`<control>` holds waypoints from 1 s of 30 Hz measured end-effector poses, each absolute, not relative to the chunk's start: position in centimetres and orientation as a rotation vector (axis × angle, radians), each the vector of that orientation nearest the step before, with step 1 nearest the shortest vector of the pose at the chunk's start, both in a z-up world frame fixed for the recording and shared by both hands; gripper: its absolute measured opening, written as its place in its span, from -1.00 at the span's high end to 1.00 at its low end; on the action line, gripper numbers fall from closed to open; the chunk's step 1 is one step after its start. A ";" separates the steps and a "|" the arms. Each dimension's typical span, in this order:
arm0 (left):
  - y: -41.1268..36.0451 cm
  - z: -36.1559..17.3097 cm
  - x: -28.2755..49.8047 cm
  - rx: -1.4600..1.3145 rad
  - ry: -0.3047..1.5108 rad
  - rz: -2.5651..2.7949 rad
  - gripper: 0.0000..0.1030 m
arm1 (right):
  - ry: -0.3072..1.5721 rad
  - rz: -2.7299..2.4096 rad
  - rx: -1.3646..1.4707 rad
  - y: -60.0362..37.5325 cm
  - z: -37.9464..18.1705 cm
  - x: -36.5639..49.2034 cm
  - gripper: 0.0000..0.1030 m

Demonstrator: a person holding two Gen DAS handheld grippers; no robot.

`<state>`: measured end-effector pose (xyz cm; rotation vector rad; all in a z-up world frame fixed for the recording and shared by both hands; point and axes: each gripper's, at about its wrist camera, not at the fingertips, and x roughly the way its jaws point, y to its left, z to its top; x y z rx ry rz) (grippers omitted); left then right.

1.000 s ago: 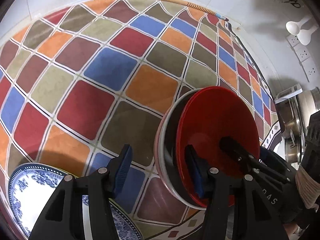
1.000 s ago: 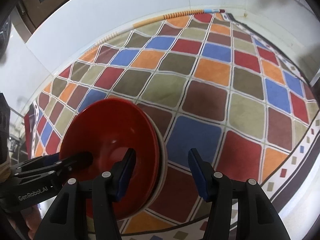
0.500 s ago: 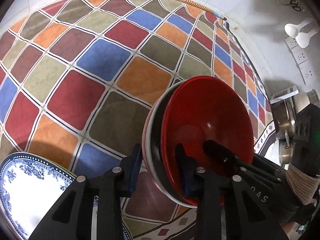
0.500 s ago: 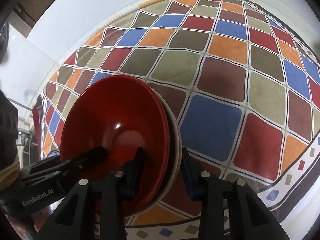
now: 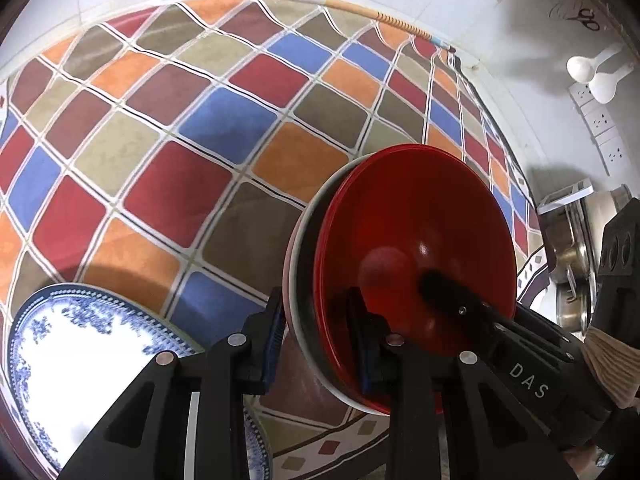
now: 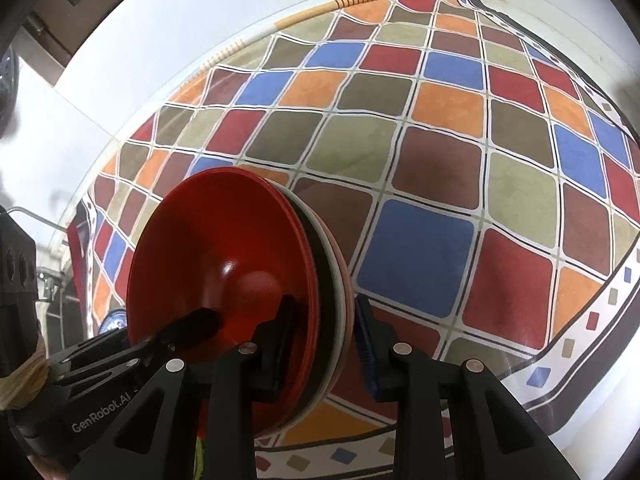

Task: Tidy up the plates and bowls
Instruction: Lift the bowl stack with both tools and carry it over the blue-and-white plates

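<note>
A stack of bowls, with a red bowl point(image 5: 400, 232) on top and dark and white bowls point(image 5: 298, 280) under it, sits over the checked tablecloth point(image 5: 168, 184). My left gripper point(image 5: 318, 340) is shut on the stack's rim, one pad inside the red bowl and one outside. From the opposite side my right gripper point(image 6: 326, 340) clamps the same rim of the red bowl point(image 6: 224, 240), its jaws still closing, pads pressing. Each view shows the other gripper's finger point(image 5: 440, 284) reaching into the bowl. A blue-and-white plate point(image 5: 80, 340) lies at lower left.
Steel pots point(image 5: 572, 256) stand off the table's right edge, below wall sockets point(image 5: 600, 120) and hanging white spoons point(image 5: 580, 68). A white wall point(image 6: 200, 20) runs behind the table. The tablecloth point(image 6: 440, 140) stretches far and right of the stack.
Both grippers stood wide open around the stack's rim a second ago. Their jaws have since closed onto the rim from both sides. The stack looks slightly nearer the cameras.
</note>
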<state>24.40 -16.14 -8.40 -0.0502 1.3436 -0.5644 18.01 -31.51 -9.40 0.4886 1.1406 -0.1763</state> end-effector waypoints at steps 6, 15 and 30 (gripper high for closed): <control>-13.4 -6.9 23.9 -0.086 1.304 -0.543 0.44 | 1.118 -0.148 0.454 -29.6 -8.1 17.8 0.41; -8.5 -5.3 22.7 -0.125 1.255 -0.503 0.44 | 1.085 -0.089 0.408 -25.4 -6.1 17.7 0.41; 0.4 -4.6 20.7 -0.170 1.234 -0.428 0.44 | 1.082 0.007 0.364 -17.2 -5.1 17.3 0.41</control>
